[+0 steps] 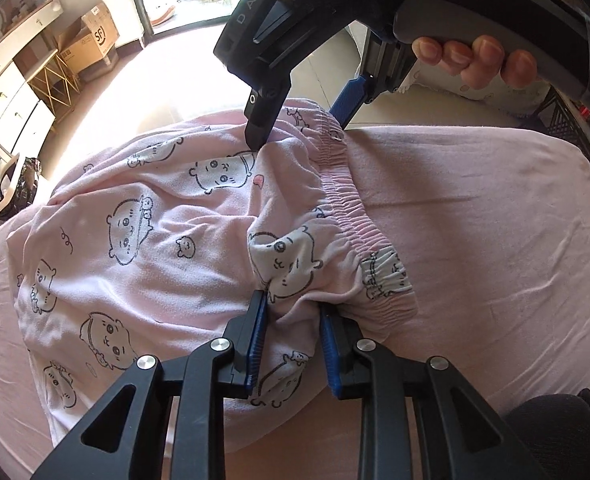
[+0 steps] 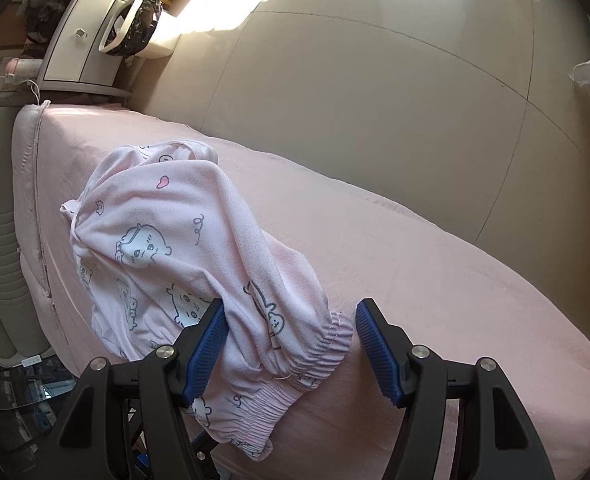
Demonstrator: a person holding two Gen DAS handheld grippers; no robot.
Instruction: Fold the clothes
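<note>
Soft, light pyjama shorts (image 1: 167, 240) on the bed (image 1: 475, 208): left hand-held gripper (image 1: 291, 312) pinches fabric beside the waistband (image 1: 347, 216); right hand-held gripper (image 2: 291, 320) straddles it, unclosed.

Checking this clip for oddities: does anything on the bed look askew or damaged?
No damage shows. The pink pyjama bottoms lie bunched and rumpled on the pink sheet, not flat, with the elastic waistband crooked. Expected while folding is unfinished.

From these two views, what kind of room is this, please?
Most likely a bedroom at home: a bed with a pink sheet, a white bedside cabinet beside it, and pink printed pyjama bottoms lying on the sheet.
</note>
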